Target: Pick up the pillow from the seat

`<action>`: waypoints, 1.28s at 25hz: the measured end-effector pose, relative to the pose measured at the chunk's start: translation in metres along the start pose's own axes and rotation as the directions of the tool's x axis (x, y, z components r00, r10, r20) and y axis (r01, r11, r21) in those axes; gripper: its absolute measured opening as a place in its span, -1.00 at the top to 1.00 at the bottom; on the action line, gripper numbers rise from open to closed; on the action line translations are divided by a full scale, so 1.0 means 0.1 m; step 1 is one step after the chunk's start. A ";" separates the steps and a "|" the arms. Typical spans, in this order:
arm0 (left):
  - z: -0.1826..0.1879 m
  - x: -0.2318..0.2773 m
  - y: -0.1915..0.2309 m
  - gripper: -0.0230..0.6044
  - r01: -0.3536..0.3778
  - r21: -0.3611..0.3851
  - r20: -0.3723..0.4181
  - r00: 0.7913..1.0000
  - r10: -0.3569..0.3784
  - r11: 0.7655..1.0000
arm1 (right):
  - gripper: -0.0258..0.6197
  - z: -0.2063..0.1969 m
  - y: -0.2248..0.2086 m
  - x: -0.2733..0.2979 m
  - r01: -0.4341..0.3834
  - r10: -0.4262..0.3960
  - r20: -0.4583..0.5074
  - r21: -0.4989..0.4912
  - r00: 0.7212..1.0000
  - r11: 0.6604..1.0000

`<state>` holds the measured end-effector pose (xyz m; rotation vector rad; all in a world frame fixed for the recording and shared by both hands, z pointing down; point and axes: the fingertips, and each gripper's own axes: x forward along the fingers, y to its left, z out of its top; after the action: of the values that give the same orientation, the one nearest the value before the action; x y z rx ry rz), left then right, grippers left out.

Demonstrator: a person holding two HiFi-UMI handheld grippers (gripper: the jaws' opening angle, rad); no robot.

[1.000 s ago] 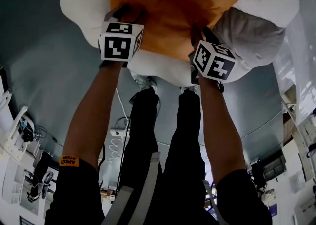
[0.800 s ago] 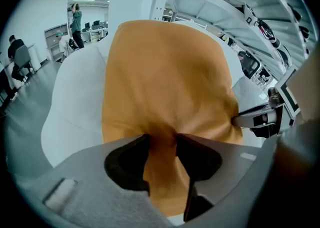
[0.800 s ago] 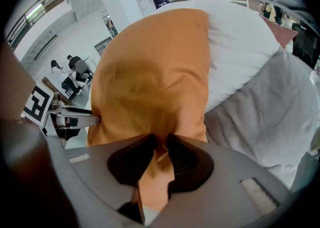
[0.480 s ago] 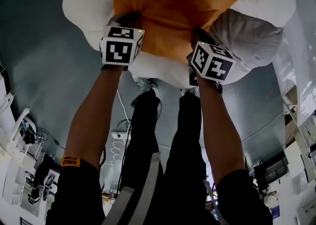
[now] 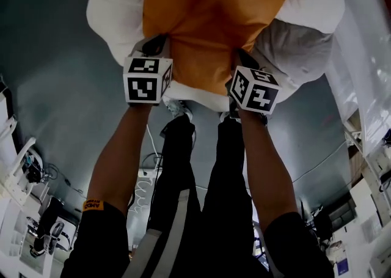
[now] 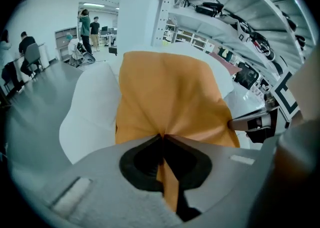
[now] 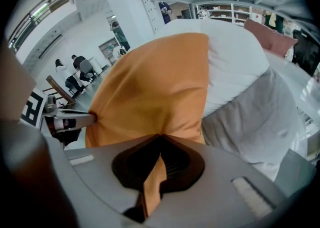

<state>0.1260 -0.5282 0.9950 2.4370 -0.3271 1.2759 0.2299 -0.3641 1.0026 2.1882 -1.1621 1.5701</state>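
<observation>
An orange pillow (image 5: 214, 20) lies on a white padded seat (image 5: 113, 14). Its near edge faces me. My left gripper (image 5: 157, 44) is shut on the near left part of that edge; orange cloth is pinched and creased between its jaws (image 6: 163, 136). At the near right part, my right gripper (image 5: 243, 58) is shut on the same edge, with a fold of cloth running down between its jaws (image 7: 159, 136). Each gripper view shows the other gripper at the pillow's (image 6: 170, 91) side. The pillow (image 7: 155, 86) bulges upward between the two grips.
A grey cushion (image 5: 299, 51) rests against the seat's right side. My legs and shoes (image 5: 183, 124) stand on the grey floor just below the seat. White shelving (image 5: 366, 148) runs along the right. Cables (image 5: 143, 167) lie on the floor. People (image 6: 90, 26) stand far back.
Both marker cubes have drifted slightly toward me and closer together. The pillow's near edge now looks gathered between them.
</observation>
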 end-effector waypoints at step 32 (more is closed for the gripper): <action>0.99 -3.23 -0.63 0.90 -0.008 -0.151 0.276 0.960 0.050 0.989 | 0.90 0.87 1.22 -3.03 -0.044 0.072 0.161 -0.167 0.984 0.985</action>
<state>0.0409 -0.5024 0.6629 2.4896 -0.5160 0.8812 0.1692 -0.3519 0.6704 2.2303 -1.3624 1.2815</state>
